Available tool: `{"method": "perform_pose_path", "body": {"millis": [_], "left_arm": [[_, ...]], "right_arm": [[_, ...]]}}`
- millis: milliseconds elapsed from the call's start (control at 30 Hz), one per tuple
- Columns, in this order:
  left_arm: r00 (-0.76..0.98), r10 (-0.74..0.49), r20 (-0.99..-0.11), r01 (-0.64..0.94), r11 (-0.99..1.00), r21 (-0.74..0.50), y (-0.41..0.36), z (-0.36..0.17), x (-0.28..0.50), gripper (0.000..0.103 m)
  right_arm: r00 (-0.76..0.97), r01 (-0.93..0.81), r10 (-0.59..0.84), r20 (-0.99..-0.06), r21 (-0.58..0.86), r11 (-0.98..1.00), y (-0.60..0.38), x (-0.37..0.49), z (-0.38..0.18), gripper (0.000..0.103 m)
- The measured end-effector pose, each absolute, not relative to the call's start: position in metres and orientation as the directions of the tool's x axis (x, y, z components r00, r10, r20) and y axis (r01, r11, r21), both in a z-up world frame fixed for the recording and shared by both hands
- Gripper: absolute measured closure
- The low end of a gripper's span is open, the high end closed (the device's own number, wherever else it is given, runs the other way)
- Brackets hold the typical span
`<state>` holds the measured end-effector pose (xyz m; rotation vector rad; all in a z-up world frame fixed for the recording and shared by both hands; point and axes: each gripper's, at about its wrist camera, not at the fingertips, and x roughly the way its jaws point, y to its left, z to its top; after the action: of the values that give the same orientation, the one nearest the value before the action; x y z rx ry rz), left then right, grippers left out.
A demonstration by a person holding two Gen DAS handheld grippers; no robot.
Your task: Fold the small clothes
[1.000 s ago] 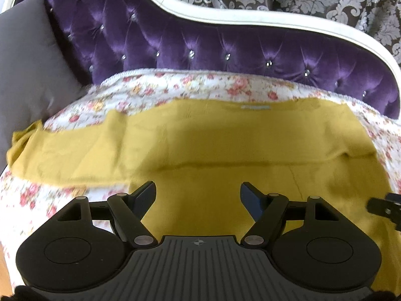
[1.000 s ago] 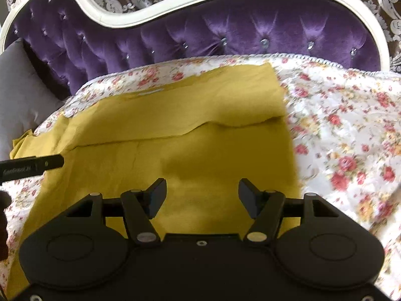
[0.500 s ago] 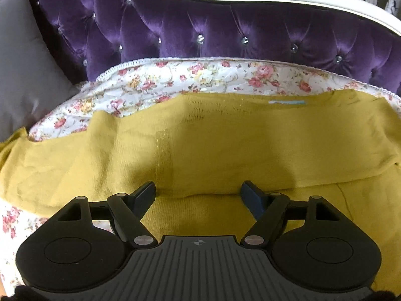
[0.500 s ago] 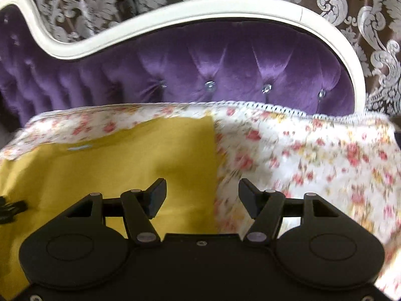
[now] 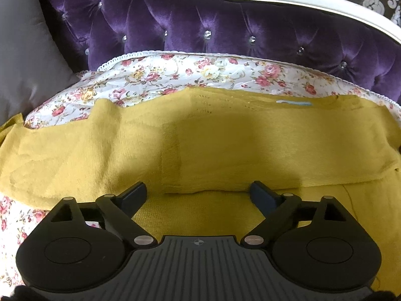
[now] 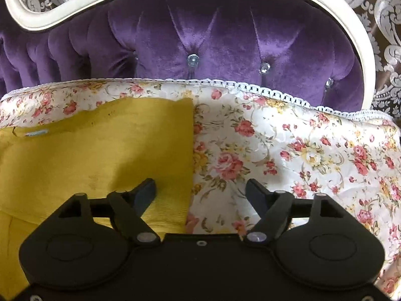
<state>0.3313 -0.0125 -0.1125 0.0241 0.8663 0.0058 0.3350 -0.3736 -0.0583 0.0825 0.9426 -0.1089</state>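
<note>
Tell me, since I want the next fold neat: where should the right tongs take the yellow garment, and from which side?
Probably at its straight right edge, coming in from the floral cover side. The yellow garment lies flat, and the right tongs, jaws opening, already straddle that edge with nothing gripped.

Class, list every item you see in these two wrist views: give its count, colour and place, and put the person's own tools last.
garment: one, mustard yellow, spread on the cover, partly folded, a pale label near its far edge.
cover: one, white with pink and yellow flowers, lace-edged, over the seat.
sofa back: one, purple tufted velvet with shiny buttons, cream frame.
cushion: one, grey, far left.
wall covering: grey-and-brown damask pattern, behind the sofa.
left claw: one, black, jaws opening, over the garment's fold.
right claw: one, black, jaws opening, over the garment's right edge.
</note>
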Motion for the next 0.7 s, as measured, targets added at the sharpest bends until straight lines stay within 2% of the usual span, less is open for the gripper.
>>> {"method": "perform_pose_path", "body": {"millis": [67,300,400,467,700], "left_arm": [[0.645,0.017,-0.764,-0.002,1.000,0.020,-0.011,-0.113,0.332,0.007],[0.667,-0.036,-0.745,-0.012,0.998,-0.059,-0.002,-0.116,0.330,0.004],[0.665,-0.052,-0.745,0.003,0.998,-0.067,-0.001,-0.115,0.329,0.004],[0.657,-0.068,-0.751,0.008,0.997,-0.083,0.002,-0.112,0.327,0.005],[0.715,-0.070,-0.696,-0.007,0.994,-0.108,0.031,-0.081,0.288,0.005]], "right_arm": [[0.586,0.139,-0.057,-0.808,0.031,0.990,-0.378,0.335,-0.059,0.017],[0.624,0.165,-0.042,-0.780,0.079,0.983,-0.378,0.324,-0.047,0.015],[0.660,0.129,0.033,-0.750,0.156,0.979,-0.369,0.309,-0.030,0.010],[0.682,0.091,0.077,-0.727,0.188,0.978,-0.354,0.295,-0.019,0.000],[0.665,-0.082,0.225,-0.713,0.230,0.970,-0.284,0.249,-0.009,0.000]]}}
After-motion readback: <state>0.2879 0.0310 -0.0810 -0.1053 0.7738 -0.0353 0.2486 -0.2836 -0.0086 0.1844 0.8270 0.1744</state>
